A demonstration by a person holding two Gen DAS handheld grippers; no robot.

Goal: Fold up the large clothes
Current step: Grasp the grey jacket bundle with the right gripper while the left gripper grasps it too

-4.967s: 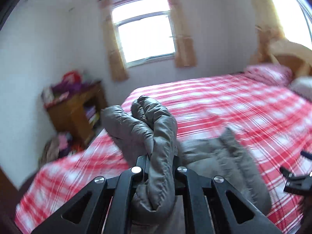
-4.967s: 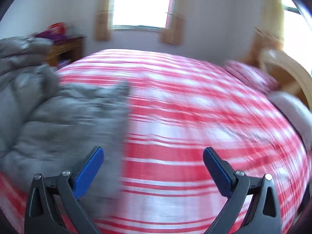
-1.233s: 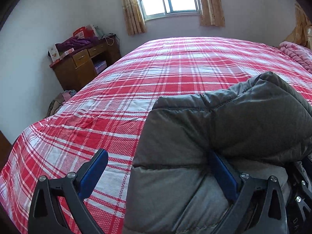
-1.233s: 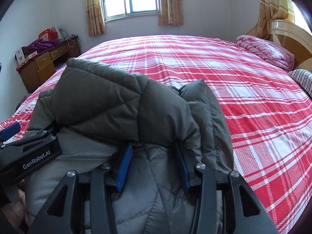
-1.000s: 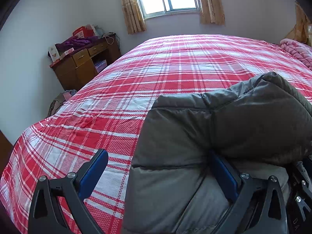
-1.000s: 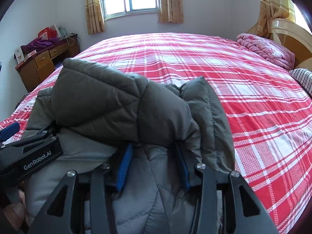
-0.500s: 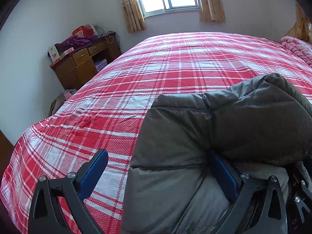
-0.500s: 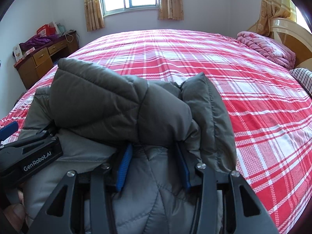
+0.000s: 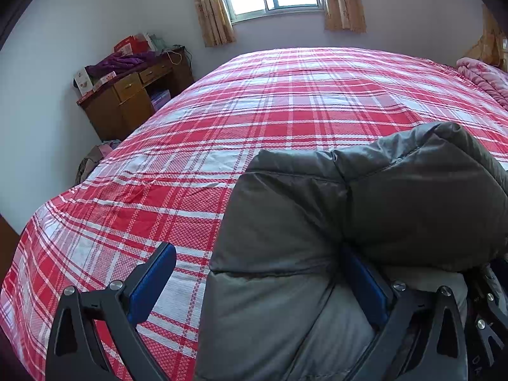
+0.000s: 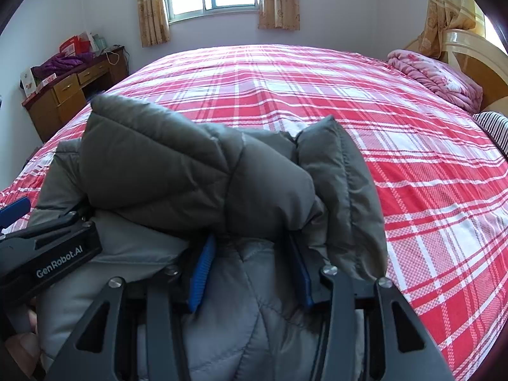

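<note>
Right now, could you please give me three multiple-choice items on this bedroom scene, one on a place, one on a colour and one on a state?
1. Where does the pink quilt lie?
A) on the floor
B) beside the headboard
C) on a chair

2. What colours is the bedspread?
A) blue and green
B) plain grey
C) red and white plaid

3. How do the left gripper's jaws stand?
A) wide apart
B) shut on a towel
C) shut on a shoe

Answers:
1 B, it is bunched at the far right next to the headboard.
2 C, red and white checks run across all of it.
3 A, one blue pad hangs free over the bedspread and the other sits far off under a fold of the grey jacket.
</note>
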